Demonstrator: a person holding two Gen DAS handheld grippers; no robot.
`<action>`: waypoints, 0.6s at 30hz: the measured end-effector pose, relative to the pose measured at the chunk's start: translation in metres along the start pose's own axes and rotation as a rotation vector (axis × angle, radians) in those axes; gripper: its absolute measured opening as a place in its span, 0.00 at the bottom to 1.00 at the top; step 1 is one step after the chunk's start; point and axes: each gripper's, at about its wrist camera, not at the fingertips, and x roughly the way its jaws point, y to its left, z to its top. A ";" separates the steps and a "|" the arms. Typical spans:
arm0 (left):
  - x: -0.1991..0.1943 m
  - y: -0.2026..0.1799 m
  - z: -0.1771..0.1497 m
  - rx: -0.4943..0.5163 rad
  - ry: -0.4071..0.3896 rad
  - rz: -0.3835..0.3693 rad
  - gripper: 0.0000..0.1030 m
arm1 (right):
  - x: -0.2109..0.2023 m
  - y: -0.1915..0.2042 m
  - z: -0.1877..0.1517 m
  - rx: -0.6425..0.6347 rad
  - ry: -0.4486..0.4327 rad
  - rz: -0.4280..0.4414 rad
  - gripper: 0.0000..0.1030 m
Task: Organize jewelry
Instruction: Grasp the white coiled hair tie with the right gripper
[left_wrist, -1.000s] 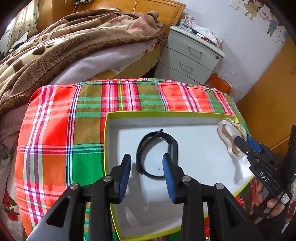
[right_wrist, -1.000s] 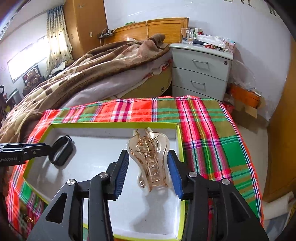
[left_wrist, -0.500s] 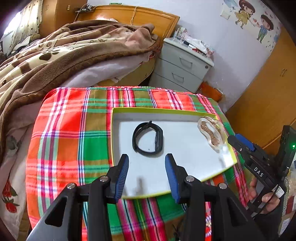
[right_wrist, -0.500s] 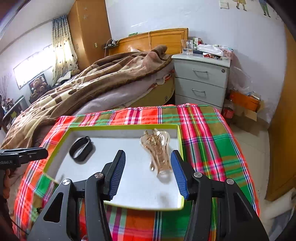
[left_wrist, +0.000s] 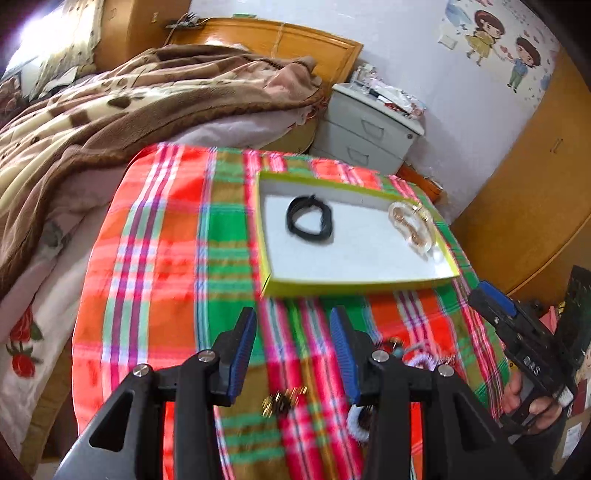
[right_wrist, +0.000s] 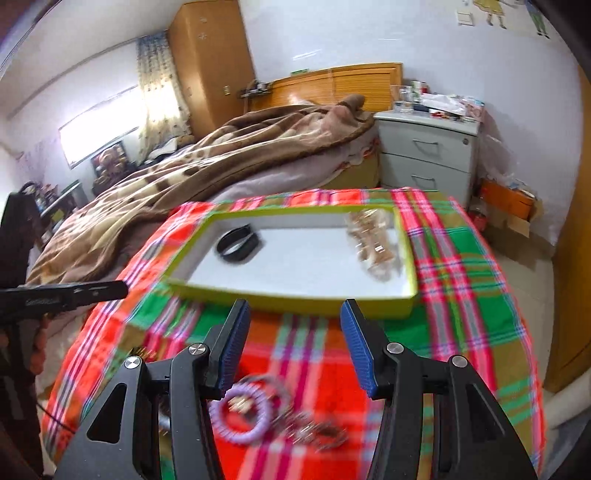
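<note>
While both grippers hovered over the near half of the plaid cloth (left_wrist: 159, 258), the shallow tray (left_wrist: 354, 286), lime-rimmed with a smooth white floor, lay farther back on it. Inside, a matte black band (left_wrist: 309, 223) curled into a loop at the left end, and a glossy, translucent amber claw clip (left_wrist: 412, 225) with curved teeth lay at the right end, well apart from the band.

Closer in, loose pieces sat on the cloth, blurred: a ribbed lilac coil ring (right_wrist: 242, 415), a tangle of silvery pieces (right_wrist: 314, 430) just beside it, a small gold-and-dark item (left_wrist: 282, 400), and a white frilly ring (left_wrist: 356, 422) partly hidden by a finger.

The left gripper (left_wrist: 293, 350) pointed toward the tray, its ridged blue pads (left_wrist: 242, 350) spread wide with nothing between them. The right gripper (right_wrist: 295, 343) was likewise parted and empty, above the coil ring. A bare hand (left_wrist: 528, 400) wrapped the right tool's black handle.
</note>
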 end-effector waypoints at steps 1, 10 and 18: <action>-0.002 0.003 -0.005 -0.006 0.001 -0.002 0.42 | 0.000 0.008 -0.004 -0.017 0.007 0.012 0.50; -0.009 0.017 -0.045 0.001 0.024 0.019 0.42 | 0.006 0.051 -0.033 -0.078 0.063 0.099 0.50; -0.015 0.026 -0.065 -0.003 0.001 -0.037 0.47 | 0.021 0.075 -0.051 -0.144 0.123 0.098 0.49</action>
